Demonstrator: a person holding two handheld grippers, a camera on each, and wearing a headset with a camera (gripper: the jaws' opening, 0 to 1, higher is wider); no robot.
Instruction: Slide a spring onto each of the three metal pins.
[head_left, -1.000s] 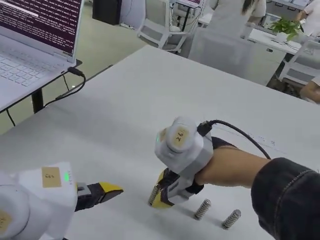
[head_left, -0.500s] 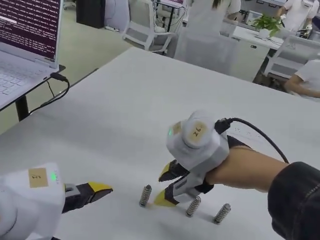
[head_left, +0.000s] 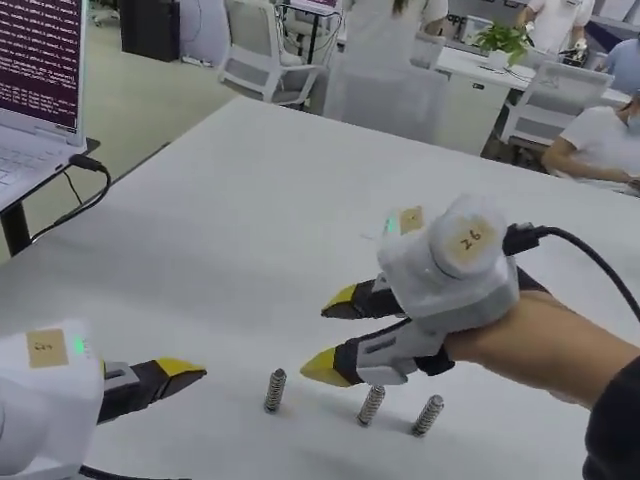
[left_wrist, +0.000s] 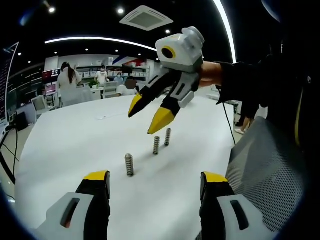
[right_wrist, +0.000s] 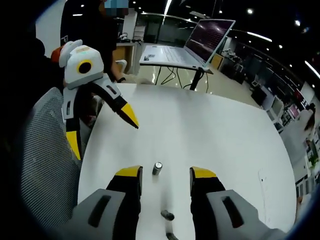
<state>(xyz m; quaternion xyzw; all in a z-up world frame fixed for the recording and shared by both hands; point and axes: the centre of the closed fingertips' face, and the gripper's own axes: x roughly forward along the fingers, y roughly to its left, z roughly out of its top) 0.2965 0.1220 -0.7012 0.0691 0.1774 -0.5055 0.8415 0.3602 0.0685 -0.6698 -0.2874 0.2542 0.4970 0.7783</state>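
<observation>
Three small metal springs stand upright in a row on the white table (head_left: 250, 200): a left spring (head_left: 273, 390), a middle spring (head_left: 371, 404) and a right spring (head_left: 428, 414). Any pins inside them are hidden. My right gripper (head_left: 325, 336) hovers open just above and behind the row, with nothing between its yellow tips. In the right gripper view the left spring (right_wrist: 157, 168) lies between its jaws from above. My left gripper (left_wrist: 156, 177) is open low near the table's front, facing the springs (left_wrist: 129, 164), a short way off.
An open laptop (head_left: 35, 70) sits on a stand at the far left with a black cable (head_left: 85, 170) hanging from it. Chairs, desks and seated people fill the room beyond the table's far edge. A grey mesh chair (left_wrist: 260, 165) stands behind the table.
My right gripper was shut on the left spring, then opened and rose up and to the right. That spring now stands alone. The head camera has shifted.
</observation>
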